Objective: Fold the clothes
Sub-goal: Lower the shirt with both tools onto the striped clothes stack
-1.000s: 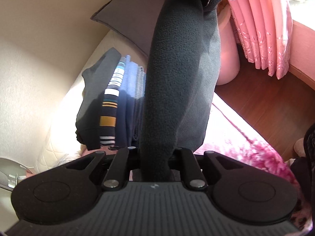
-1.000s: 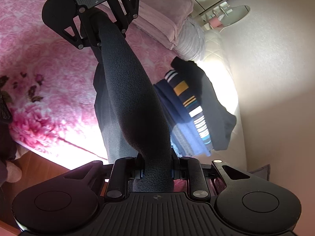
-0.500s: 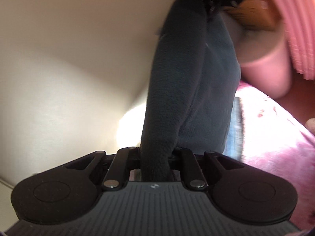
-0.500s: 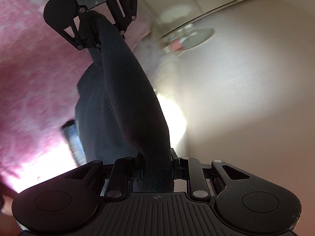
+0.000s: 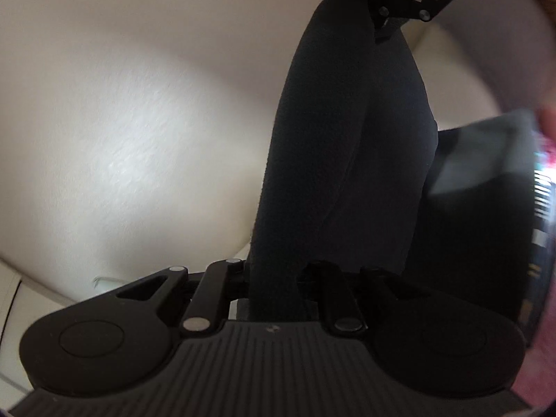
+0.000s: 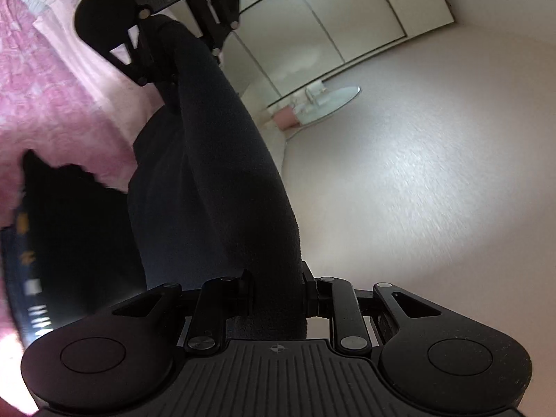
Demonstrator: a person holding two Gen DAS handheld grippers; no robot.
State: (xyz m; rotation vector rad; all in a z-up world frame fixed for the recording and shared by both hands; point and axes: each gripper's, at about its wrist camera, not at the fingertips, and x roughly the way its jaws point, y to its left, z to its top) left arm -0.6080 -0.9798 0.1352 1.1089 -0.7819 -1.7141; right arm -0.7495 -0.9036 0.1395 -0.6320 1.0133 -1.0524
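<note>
On my left, the left gripper (image 5: 274, 299) is pinching one end of a dark fleece garment (image 5: 347, 160), which runs taut up to the other gripper at the top of that view, with more of the cloth hanging beside the stretched edge. Behind it I see mostly pale wall (image 5: 132, 132); a blurred stack of clothes (image 5: 486, 187), dark with a striped edge, sits at the right rim (too smeared to count the pieces). Moving right, the right gripper (image 6: 278, 299) is likewise clamped on the garment's other end, so I hold the piece between both grippers, lifted clear of the pink bed cover (image 6: 41, 104). In that view the stack shows low at the left edge, with the bed behind it and white wardrobe doors (image 6: 330, 27) further off. As for progress, I judge that some clothes already lie stacked on the bed, while this fleece is in the air, doubled or bunched along its length; whether it needs further folds or only setting down on the stack, I cannot tell from here.
</note>
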